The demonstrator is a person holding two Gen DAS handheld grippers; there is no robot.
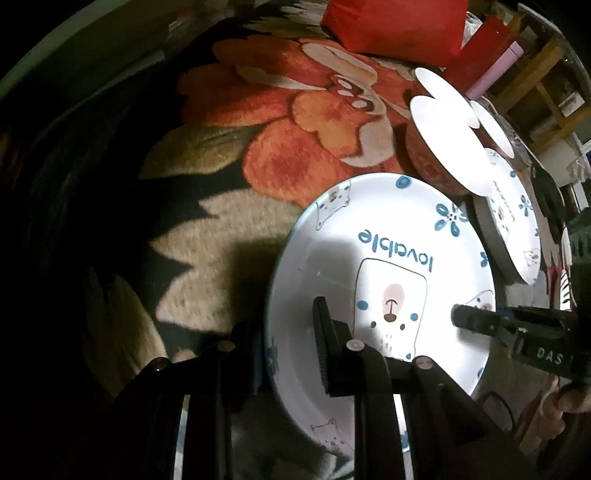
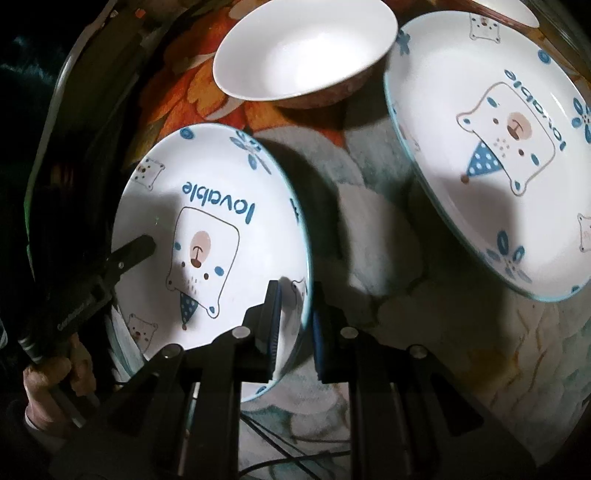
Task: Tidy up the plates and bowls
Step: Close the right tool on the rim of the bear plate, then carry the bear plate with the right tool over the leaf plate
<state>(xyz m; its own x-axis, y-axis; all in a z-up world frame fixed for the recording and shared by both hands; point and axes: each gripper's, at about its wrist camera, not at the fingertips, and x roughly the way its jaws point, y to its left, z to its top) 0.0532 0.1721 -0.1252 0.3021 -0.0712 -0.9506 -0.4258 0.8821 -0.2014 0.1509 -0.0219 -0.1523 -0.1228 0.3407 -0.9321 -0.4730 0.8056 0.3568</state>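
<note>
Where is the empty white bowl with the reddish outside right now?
In the right wrist view the white bowl sits top centre on the floral cloth, beyond the gripped bear plate, left of the second bear plate.

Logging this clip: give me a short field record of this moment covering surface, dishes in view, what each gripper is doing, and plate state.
surface: floral cloth
held item: bear plate, printed "lovable"
left gripper: fingers straddle the plate's left rim, one finger on its face
right gripper: fingers straddle the plate's right rim
plate state: tilted; cannot tell if lifted
other dishes: second bear plate, white bowl behind
background: red box
</note>
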